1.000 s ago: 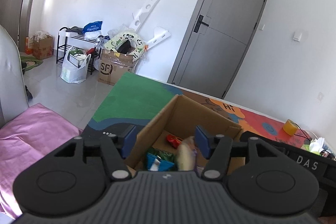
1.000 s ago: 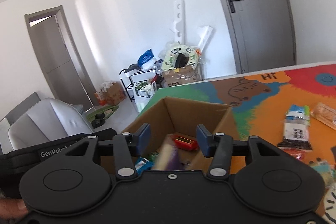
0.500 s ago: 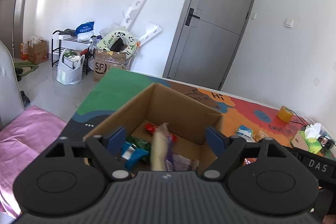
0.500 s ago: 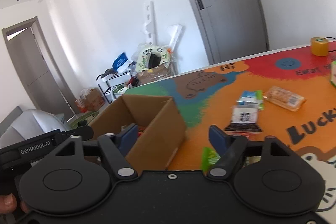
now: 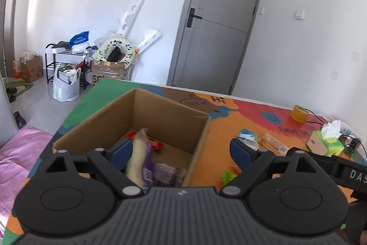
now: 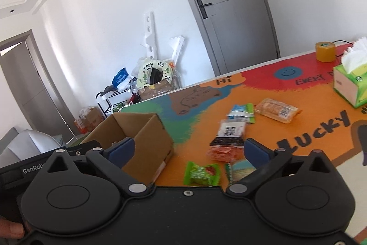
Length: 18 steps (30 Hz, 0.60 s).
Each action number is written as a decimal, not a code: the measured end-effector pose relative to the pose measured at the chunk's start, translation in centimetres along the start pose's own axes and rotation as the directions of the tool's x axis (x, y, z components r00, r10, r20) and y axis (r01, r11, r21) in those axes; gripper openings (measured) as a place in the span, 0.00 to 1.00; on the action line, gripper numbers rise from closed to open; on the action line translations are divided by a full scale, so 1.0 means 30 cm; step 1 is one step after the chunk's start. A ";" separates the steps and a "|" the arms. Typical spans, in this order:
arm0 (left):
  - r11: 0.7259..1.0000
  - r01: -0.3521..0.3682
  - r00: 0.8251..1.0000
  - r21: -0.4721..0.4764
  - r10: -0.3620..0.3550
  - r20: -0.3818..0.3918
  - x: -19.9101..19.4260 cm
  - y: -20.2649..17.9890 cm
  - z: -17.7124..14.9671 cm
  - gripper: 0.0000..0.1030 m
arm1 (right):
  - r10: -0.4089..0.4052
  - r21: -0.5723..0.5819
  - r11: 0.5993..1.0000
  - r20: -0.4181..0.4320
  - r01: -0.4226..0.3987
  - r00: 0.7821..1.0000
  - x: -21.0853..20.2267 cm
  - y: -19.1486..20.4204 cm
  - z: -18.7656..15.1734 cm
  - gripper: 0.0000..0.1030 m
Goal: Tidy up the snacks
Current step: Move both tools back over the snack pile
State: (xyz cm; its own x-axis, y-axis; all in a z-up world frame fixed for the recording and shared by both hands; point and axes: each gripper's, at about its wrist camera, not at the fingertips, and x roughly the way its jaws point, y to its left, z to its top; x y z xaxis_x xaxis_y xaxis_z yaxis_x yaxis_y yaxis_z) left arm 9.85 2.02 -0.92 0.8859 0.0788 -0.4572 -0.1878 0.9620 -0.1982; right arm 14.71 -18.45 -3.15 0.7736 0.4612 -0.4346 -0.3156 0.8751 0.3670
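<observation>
A brown cardboard box [image 5: 165, 111] stands open on the colourful table mat and also shows in the right wrist view [image 6: 146, 130]. Inside lie a red packet [image 5: 146, 140], a dark purple packet [image 5: 169, 172] and a cream-and-purple packet [image 5: 140, 157] standing on end by the left finger. My left gripper [image 5: 181, 150] is open above the box. My right gripper [image 6: 188, 150] is open and empty, right of the box, above loose snacks: a green packet [image 6: 201, 173], an orange packet [image 6: 224, 152], a black-and-white packet [image 6: 230, 134], a blue-green packet [image 6: 243, 111] and a clear biscuit pack [image 6: 276, 110].
A green tissue box [image 6: 351, 86] and a roll of yellow tape [image 6: 325, 51] sit at the table's far right. A grey door [image 5: 220, 22] and floor clutter with a shoe rack [image 5: 66, 56] are behind the table. A pink cloth [image 5: 16, 153] lies left.
Both grippers have opened wide. The cream-and-purple packet has left the jaws and sits in the box. My right gripper has swung right, from over the box to over the loose snacks.
</observation>
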 end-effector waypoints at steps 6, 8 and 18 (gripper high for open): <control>1.000 0.006 1.000 0.016 -0.006 0.000 -0.007 -0.061 -0.017 0.89 | -0.009 0.027 1.000 0.008 0.009 1.000 -0.034 -0.070 -0.002 1.00; 1.000 0.010 1.000 0.023 -0.010 0.000 -0.009 -0.080 -0.021 0.89 | -0.012 0.032 0.999 0.012 0.011 1.000 -0.046 -0.089 -0.002 1.00; 0.997 0.050 0.999 0.055 -0.049 -0.023 0.005 -0.175 -0.053 0.89 | -0.021 0.048 0.999 0.025 0.020 0.999 -0.101 -0.182 -0.011 1.00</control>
State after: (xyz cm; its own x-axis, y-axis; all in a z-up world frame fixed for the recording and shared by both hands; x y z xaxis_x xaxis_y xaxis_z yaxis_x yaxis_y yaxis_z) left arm 10.31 -3.42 -1.33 0.8841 0.0253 -0.4666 -0.1193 0.9777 -0.1730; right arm 13.91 -24.59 -4.12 0.7935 0.4389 -0.4215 -0.2734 0.8759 0.3975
